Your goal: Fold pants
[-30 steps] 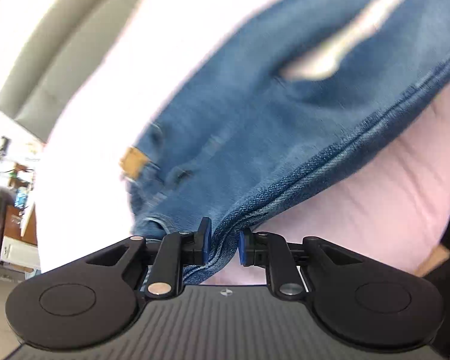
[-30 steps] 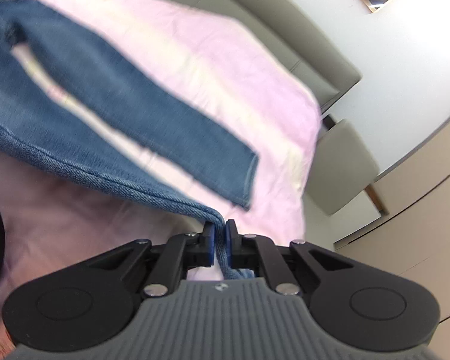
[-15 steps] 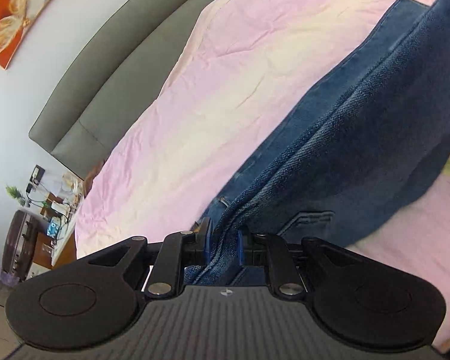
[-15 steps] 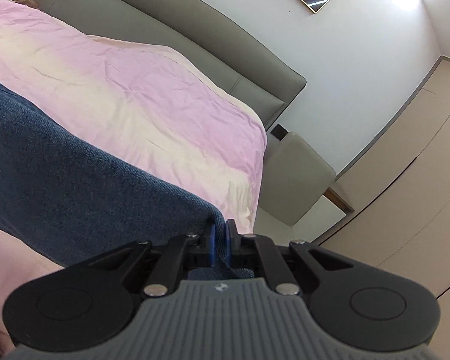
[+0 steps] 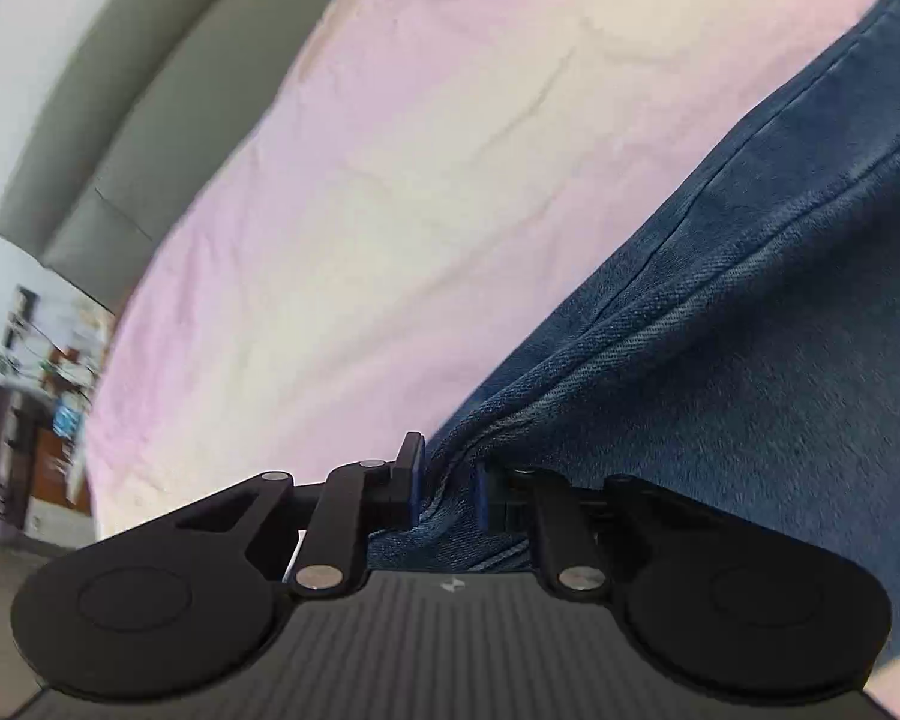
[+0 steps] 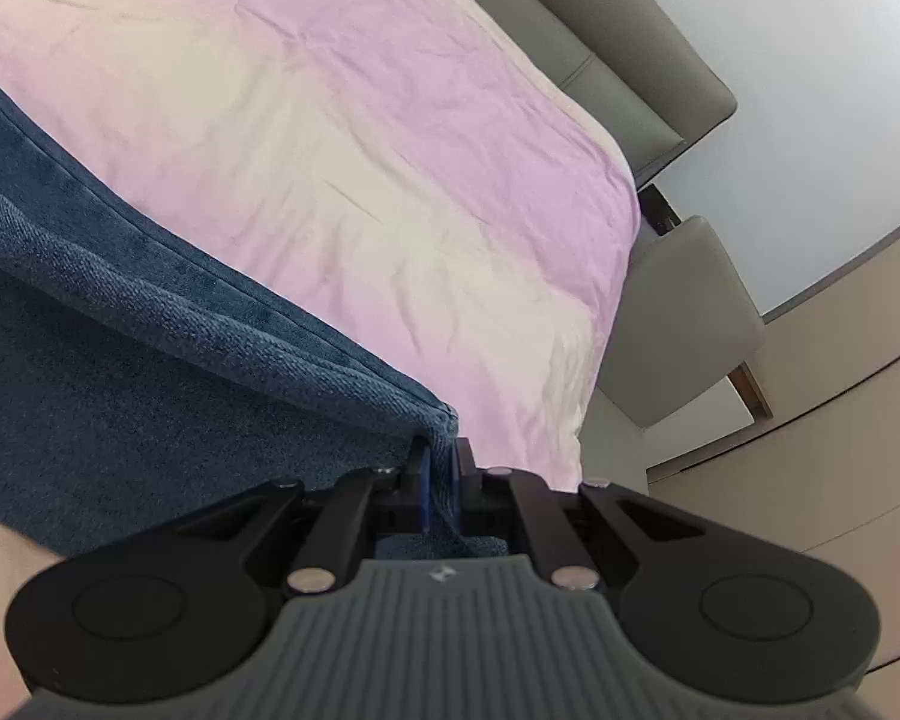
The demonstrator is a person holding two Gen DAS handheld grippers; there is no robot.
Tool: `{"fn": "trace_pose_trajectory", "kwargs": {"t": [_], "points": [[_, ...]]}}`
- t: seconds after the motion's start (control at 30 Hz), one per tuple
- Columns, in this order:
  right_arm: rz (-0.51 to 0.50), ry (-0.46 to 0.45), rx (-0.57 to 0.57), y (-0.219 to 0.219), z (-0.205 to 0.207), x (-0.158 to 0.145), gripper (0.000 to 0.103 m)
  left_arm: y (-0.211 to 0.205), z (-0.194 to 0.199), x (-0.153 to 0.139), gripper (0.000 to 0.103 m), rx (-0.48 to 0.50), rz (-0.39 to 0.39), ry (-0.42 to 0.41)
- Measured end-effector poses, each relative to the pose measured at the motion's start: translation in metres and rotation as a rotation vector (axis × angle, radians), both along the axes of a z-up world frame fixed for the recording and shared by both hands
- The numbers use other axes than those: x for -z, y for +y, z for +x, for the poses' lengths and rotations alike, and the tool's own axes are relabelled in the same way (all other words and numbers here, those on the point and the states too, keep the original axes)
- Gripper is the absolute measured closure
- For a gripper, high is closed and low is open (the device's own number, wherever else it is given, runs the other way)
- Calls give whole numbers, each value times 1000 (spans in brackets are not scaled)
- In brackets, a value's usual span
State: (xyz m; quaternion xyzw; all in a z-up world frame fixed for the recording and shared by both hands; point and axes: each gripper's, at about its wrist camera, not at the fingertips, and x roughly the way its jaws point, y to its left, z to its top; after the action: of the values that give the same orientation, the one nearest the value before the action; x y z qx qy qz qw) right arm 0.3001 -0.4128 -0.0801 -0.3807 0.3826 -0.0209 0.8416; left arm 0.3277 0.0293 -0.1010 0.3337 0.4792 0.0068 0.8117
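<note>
Over the pink bedsheet [image 5: 426, 138], each hand-held gripper, left [image 5: 448, 483] and right [image 6: 442, 468], clamps dark blue denim pants [image 5: 750, 330].

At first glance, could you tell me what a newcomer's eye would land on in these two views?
The dark blue jeans dominate, stretched taut across the lower part of both views, with the left gripper and right gripper each clamped on an edge. Behind them spreads the pink and cream bedspread, reaching back to a grey padded headboard.
</note>
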Motion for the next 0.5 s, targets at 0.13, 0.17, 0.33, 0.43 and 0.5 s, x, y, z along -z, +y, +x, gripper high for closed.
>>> {"fn": "trace_pose_trajectory", "kwargs": {"t": [0.13,0.17,0.33,0.43,0.5], "points": [[-28,65,0,4,48,34,103,21,25,28,84,-72,-91,62],[-34,79,0,5,57,42,103,24,28,34,84,-84,-108,71],[-57,141,3,9,90,78,103,35,22,48,84,-98,-136,85],[-66,153,7,9,95,89,103,38,11,38,85,-90,-137,71],[-65,155,7,8,96,87,103,40,-2,22,85,-76,-142,36]]}}
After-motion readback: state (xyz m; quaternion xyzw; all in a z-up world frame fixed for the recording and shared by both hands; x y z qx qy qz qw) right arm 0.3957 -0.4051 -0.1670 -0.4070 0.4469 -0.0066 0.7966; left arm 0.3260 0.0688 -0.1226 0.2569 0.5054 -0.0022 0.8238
